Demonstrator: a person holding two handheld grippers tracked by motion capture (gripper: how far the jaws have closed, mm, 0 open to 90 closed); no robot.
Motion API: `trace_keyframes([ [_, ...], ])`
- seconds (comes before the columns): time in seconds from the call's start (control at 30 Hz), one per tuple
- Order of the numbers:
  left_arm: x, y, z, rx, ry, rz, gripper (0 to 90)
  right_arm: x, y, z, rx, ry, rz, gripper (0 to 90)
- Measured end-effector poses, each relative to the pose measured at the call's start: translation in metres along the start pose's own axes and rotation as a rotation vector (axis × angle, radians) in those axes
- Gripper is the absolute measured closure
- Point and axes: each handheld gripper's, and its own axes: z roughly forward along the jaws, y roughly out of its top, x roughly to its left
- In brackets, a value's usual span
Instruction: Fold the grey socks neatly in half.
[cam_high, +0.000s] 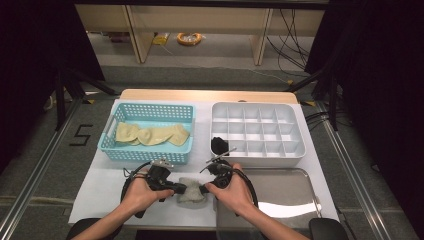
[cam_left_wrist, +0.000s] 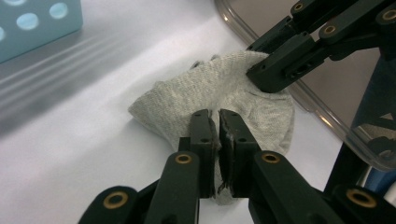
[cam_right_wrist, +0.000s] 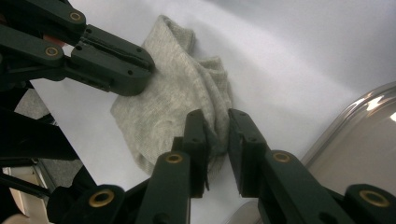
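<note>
Near the front edge of the counter (cam_high: 100, 190), at its middle, a grey sock (cam_high: 192, 192) lies bunched on the white cover, between the two hands.

Left hand-held gripper (cam_left_wrist: 218, 122): jaws all but shut, a fold of the sock's near edge pinched between the pads. The grip is seen plainly in the left gripper view.

Right hand-held gripper (cam_right_wrist: 215, 126): jaws stand slightly apart, with the sock's edge bunched between them. The left pad touches the fabric; whether the right pad presses on it cannot be told, so no firm grip is noted on this side.

Toward the back left corner, a blue basket (cam_high: 114, 145) holds several cream socks (cam_high: 150, 134), unsorted. Toward the back right, a white divider box (cam_high: 295, 155) holds one black item (cam_high: 220, 145) in its front left cell; the other cells appear bare. At the front right corner a steel tray (cam_high: 290, 190) lies just beside the grey sock.

Progress, as judged: one dark item appears to be stowed already. The grey sock is taken from both ends, apparently for folding or rolling; the fold looks partial. Left to do: the fold to be finished, the sock to be placed in a cell, and the cream socks to be worked through.
</note>
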Motion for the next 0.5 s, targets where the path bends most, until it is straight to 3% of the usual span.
trace_keyframes([
  [0.17,0.0,0.001,-0.003,-0.031,-0.006,-0.009,79.4,0.0,0.001,-0.003,-0.027,0.009,-0.02,72.1],
  [0.27,-0.001,0.002,-0.012,-0.092,0.019,0.004,75.4,0.002,0.003,-0.013,-0.066,0.0,-0.014,67.8],
  [0.43,0.0,0.003,-0.021,-0.132,0.025,0.005,65.1,0.003,0.005,-0.021,-0.103,-0.006,-0.024,68.2],
  [0.5,0.003,0.002,-0.026,-0.169,0.028,-0.007,60.4,0.004,0.006,-0.025,-0.125,-0.001,-0.033,70.0],
])
